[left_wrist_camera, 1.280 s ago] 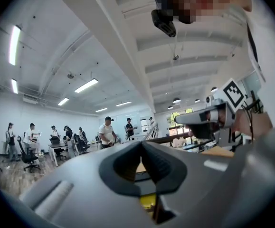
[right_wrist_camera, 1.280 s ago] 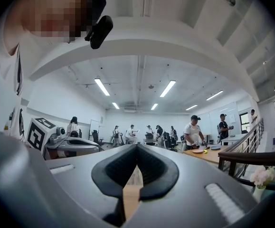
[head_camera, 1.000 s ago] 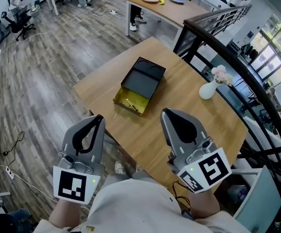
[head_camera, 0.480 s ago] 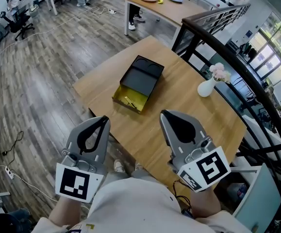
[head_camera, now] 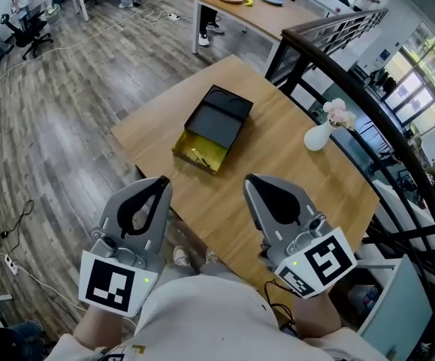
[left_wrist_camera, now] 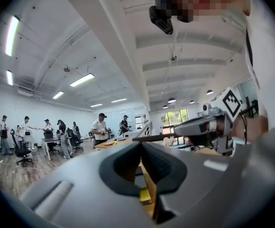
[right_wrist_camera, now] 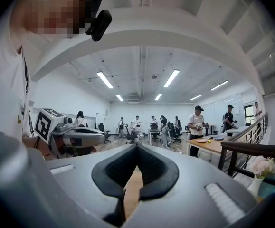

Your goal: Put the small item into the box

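I held the left gripper (head_camera: pixel 159 181) and right gripper (head_camera: pixel 250 179) with jaws pressed together, gripping nothing. The box (head_camera: pixel 221 119) lay just ahead, between them, its long axis running away and rightward, its yellow drawer (head_camera: pixel 187 150) open toward me. The small item (head_camera: pixel 200 157) seemingly sat crosswise inside it, marginally nearer the left gripper.

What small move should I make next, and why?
Probably ease the right gripper forward toward the box: both it and the left gripper are shut, empty and held back at the near edge of the table, well short of the box's open yellow tray.
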Demonstrator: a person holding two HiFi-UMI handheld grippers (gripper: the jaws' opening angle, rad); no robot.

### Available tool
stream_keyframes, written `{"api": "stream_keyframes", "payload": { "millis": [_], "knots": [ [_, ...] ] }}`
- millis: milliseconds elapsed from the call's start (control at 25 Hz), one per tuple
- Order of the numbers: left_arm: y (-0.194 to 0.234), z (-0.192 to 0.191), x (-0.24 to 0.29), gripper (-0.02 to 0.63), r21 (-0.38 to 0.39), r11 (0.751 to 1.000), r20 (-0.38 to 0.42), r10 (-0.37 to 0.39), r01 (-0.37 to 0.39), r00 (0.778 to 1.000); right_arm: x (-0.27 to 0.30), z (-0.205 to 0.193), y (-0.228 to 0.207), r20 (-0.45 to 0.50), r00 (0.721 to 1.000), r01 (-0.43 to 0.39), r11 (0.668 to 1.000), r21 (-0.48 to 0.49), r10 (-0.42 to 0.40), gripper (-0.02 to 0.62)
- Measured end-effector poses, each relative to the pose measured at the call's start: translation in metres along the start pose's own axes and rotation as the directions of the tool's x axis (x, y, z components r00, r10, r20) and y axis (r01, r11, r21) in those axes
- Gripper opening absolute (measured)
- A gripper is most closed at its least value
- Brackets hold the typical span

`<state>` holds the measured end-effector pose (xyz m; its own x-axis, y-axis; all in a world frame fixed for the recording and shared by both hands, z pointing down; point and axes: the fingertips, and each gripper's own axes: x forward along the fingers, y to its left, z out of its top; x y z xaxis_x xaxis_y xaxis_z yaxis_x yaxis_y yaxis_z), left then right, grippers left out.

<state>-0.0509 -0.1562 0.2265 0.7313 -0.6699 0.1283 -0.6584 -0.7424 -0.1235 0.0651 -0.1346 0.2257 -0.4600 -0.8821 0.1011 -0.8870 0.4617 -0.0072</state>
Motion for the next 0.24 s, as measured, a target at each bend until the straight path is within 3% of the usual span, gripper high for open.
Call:
{"api": "stream_keyframes", "payload": {
  "millis": [240],
  "knots": [
    [-0.0039,-0.0025,0.0059,0.003,-0.015,1.000,-0.003,-0.004,0.004,1.000,0.0008,-0.0093,-0.0042,-0.013,1.000,-0.015,0.999,0.032,0.015,-0.002]
  ]
}}
